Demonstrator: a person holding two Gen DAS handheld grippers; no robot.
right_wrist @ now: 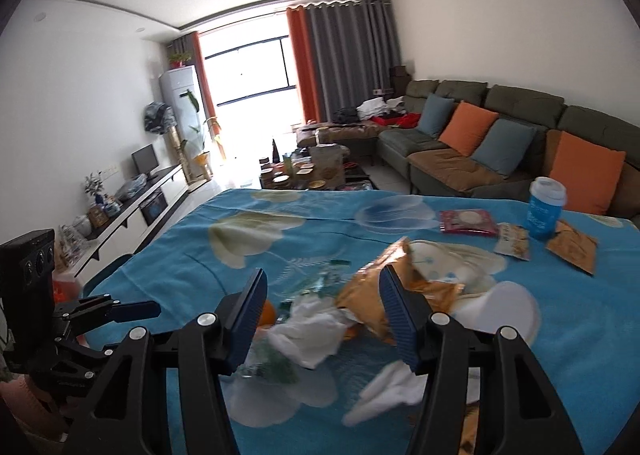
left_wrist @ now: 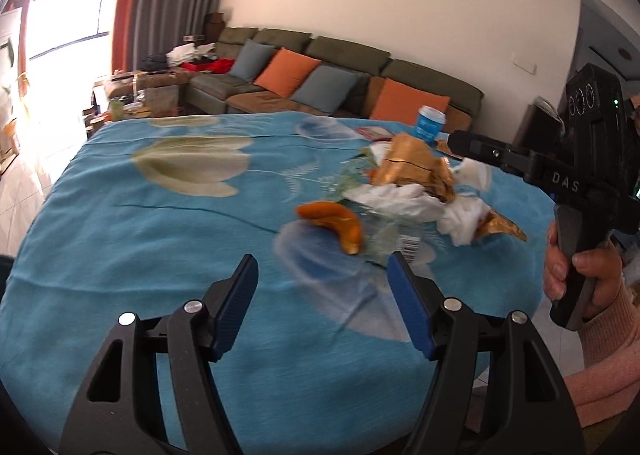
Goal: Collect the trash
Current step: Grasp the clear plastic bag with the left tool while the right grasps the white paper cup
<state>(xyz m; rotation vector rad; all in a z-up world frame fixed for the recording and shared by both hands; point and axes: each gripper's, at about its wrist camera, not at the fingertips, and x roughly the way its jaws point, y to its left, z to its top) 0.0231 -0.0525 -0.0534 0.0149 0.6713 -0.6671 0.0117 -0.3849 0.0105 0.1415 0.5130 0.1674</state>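
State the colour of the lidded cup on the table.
Blue with a white lid, clearest in the right wrist view.

I see a turquoise cloth (left_wrist: 120, 247) with pale cream and blue flower prints under my left gripper (left_wrist: 322, 275). Ahead of its blue pads lie an orange peel (left_wrist: 340, 221), white tissues (left_wrist: 396, 197) and a golden wrapper (left_wrist: 412, 165).

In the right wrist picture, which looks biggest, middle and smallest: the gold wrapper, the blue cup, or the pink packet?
1. gold wrapper, though it is nearest the camera
2. blue cup and pink packet: too alike to rank
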